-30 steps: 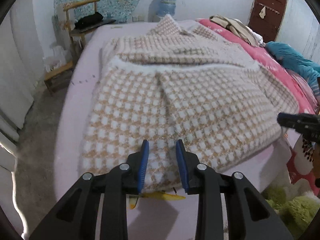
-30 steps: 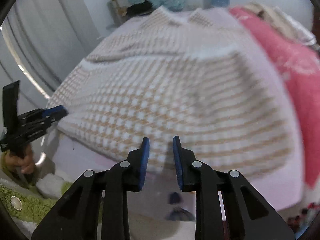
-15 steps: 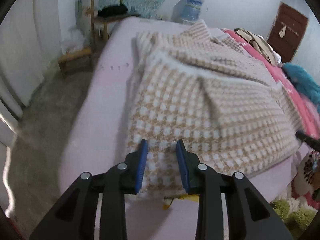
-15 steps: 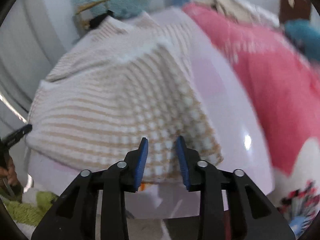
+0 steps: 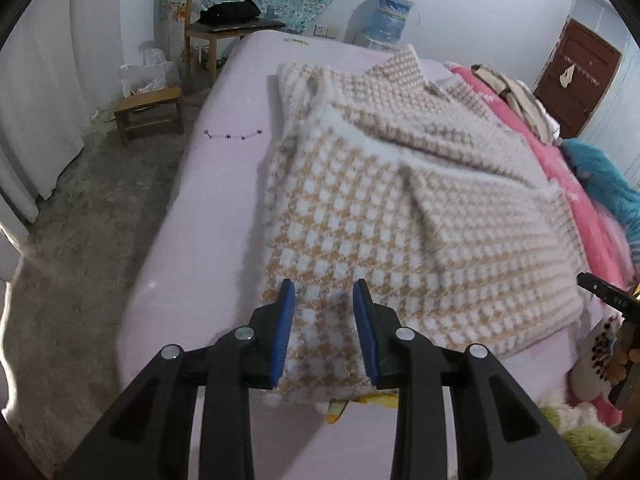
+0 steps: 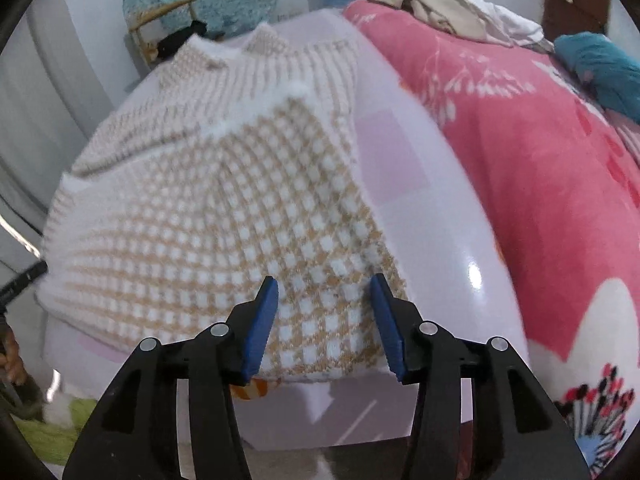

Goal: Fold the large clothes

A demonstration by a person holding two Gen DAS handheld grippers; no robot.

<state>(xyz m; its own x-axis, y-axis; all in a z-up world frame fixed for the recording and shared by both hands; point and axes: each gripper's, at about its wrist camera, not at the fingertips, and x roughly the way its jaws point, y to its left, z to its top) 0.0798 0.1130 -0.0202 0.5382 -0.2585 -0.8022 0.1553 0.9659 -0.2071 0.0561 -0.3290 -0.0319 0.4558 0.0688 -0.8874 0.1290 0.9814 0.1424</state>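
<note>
A fluffy tan-and-white checked garment [image 5: 400,208] lies spread on the pale pink bed [image 5: 224,168], partly folded over itself. My left gripper [image 5: 323,292] hovers over its near left hem corner, jaws a little apart, nothing pinched between the pads. In the right wrist view the same garment [image 6: 224,208] fills the left half. My right gripper [image 6: 324,282] hangs over the near right hem corner; its jaws are opening, with cloth below them but not gripped. The right gripper's tip [image 5: 604,292] shows at the left view's right edge.
A pink flowered blanket [image 6: 520,140] covers the bed's right side, with a teal item [image 6: 600,68] and a clothes pile [image 6: 448,4] on it. A wooden chair [image 5: 224,16], low stool [image 5: 148,112] and water bottle [image 5: 388,12] stand beyond. Something yellow [image 5: 340,408] peeks from under the hem.
The left gripper has shifted left along the hem to the garment's left corner. The right gripper has shifted to the right corner and its jaws have spread wider.
</note>
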